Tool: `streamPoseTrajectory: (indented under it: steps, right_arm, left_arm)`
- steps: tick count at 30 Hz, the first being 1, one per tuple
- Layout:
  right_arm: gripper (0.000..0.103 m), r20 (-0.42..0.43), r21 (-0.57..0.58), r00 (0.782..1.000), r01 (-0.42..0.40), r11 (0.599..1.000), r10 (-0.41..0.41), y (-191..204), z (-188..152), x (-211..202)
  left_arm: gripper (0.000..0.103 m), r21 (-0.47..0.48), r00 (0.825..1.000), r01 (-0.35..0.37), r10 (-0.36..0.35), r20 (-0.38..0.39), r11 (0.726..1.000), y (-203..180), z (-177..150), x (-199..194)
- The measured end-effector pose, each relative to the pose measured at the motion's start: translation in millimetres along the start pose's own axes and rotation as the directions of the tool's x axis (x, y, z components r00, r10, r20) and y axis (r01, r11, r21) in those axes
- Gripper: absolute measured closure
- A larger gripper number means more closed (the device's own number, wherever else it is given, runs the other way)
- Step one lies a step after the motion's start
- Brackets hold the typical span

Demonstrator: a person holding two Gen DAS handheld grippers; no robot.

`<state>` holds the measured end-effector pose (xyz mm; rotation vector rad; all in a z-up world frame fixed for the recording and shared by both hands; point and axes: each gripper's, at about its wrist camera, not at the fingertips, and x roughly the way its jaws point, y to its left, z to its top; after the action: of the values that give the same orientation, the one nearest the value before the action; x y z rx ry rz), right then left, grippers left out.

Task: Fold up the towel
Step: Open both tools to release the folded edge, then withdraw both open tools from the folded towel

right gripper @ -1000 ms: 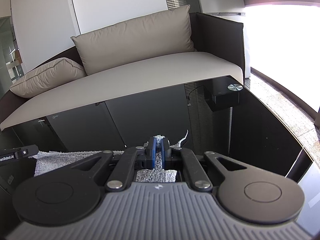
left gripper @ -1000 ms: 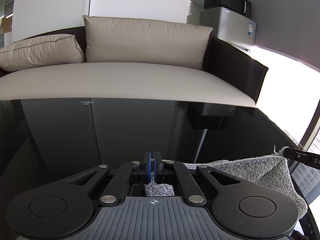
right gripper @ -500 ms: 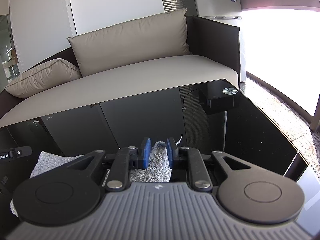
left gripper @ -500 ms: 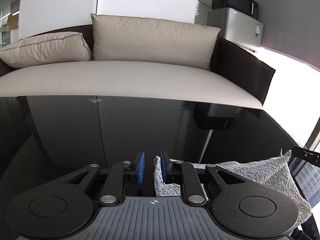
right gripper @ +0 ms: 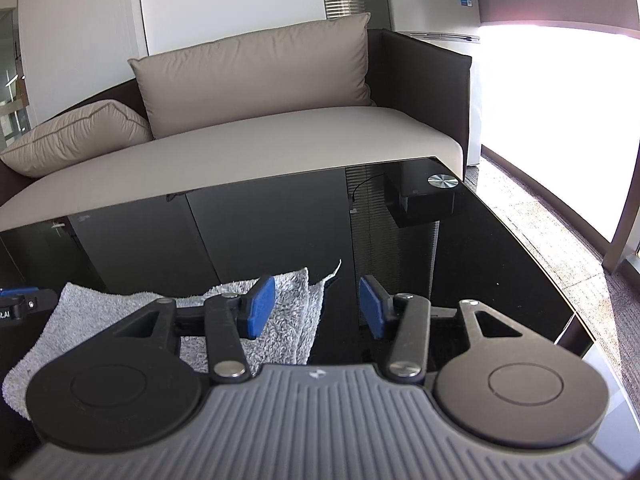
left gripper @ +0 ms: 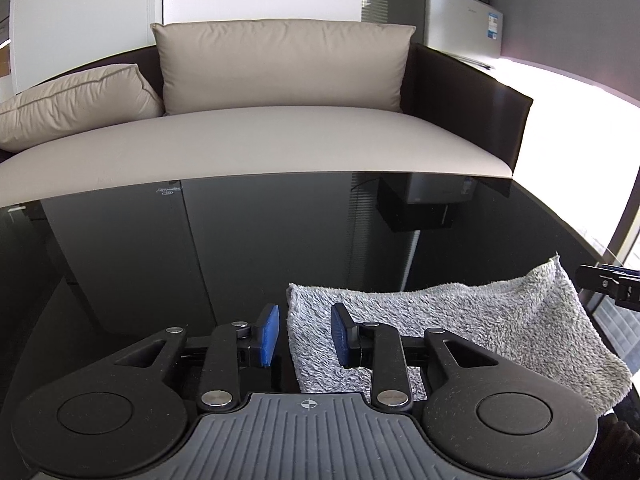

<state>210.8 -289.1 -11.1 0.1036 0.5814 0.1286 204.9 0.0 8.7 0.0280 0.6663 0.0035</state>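
- towel [left gripper: 472,320]: grey, folded, flat on black glass tabletop [left gripper: 200,240]
- left claw [left gripper: 304,334]: spread, over towel's left edge
- right claw [right gripper: 318,306]: spread, over towel's right edge
- beige sofa [left gripper: 256,140]: beyond tabletop

Left gripper [left gripper: 303,336] & right gripper [right gripper: 317,307]: matte black linkage arms w/ silver pivot screws, blue pads [left gripper: 267,335], grey ribbed housing, round black side discs, small centre logo.

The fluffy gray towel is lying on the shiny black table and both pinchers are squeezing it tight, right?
Not quite. The towel does lie on the black table, but both grippers are open. The left wrist view shows the left gripper spread apart, and the right wrist view shows the right gripper open too.
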Motion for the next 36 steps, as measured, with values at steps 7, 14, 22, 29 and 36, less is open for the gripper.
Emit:
streamPoseTrajectory:
  steps: [7, 14, 22, 29, 36]
  right_arm:
    - [0.054, -0.049, -0.112, 0.999, 0.018, 0.994, -0.023, 19, -10, 9]
    - [0.051, -0.078, -0.181, 0.994, 0.059, 0.982, -0.074, 24, -17, 9]
    - [0.044, -0.100, -0.163, 0.989, 0.095, 0.982, -0.113, 17, -18, 4]
    - [0.039, -0.091, -0.154, 0.989, 0.100, 0.983, -0.115, 14, -19, 5]
    - [0.039, -0.074, -0.065, 0.994, 0.073, 0.995, -0.078, 7, -16, 1]
  left_arm:
    - [0.076, 0.011, 0.999, -0.021, 0.021, -0.028, 1.000, -2, -7, 8]
    - [0.074, 0.022, 0.999, -0.037, 0.037, -0.026, 0.999, -3, -10, 9]
    - [0.074, 0.014, 0.998, -0.054, 0.055, -0.022, 0.998, -5, -10, 9]
    - [0.071, -0.015, 0.998, -0.059, 0.059, -0.024, 0.998, 0, -10, 7]
    - [0.052, -0.096, 0.999, -0.035, 0.034, -0.006, 0.995, 13, -7, 0]
